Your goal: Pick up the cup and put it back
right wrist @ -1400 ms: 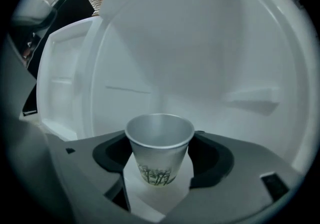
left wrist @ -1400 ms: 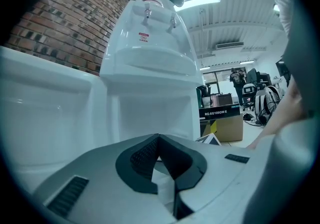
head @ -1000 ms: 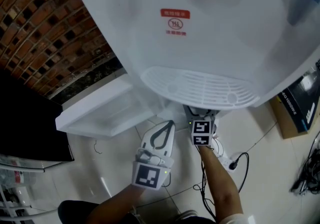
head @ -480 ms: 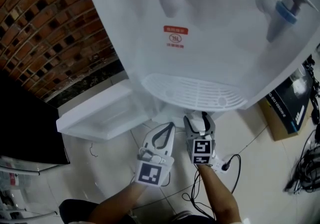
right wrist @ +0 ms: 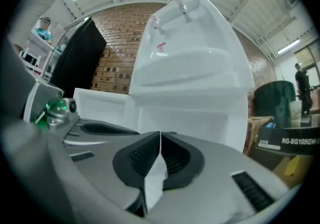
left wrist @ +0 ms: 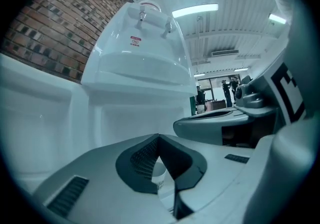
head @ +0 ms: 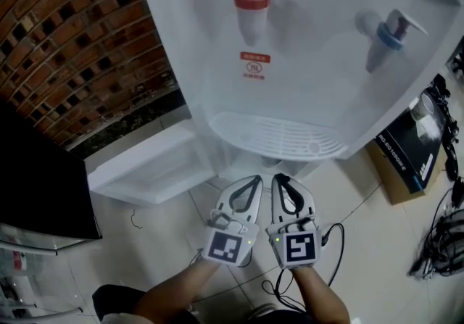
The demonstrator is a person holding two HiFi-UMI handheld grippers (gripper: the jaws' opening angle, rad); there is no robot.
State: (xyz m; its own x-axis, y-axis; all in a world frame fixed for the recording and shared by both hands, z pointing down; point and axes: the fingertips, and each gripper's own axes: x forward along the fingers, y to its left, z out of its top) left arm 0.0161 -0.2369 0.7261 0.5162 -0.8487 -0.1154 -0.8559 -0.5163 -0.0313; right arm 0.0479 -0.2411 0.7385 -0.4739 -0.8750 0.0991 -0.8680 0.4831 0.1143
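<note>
Below the drip tray (head: 275, 135) of the water dispenser (head: 312, 47), you hold the left gripper (head: 253, 180) and the right gripper (head: 280, 179) side by side, almost touching. The left jaws are together on nothing. The right jaws have just been closing and meet empty too. The cup (left wrist: 159, 172), as far as I can judge, is the pale shape low down, seen through the gap in the left jaws; neither gripper holds it. Reach for it with closed jaws and you will likely shove or tip it. Lift carelessly and you may strike the tray.
</note>
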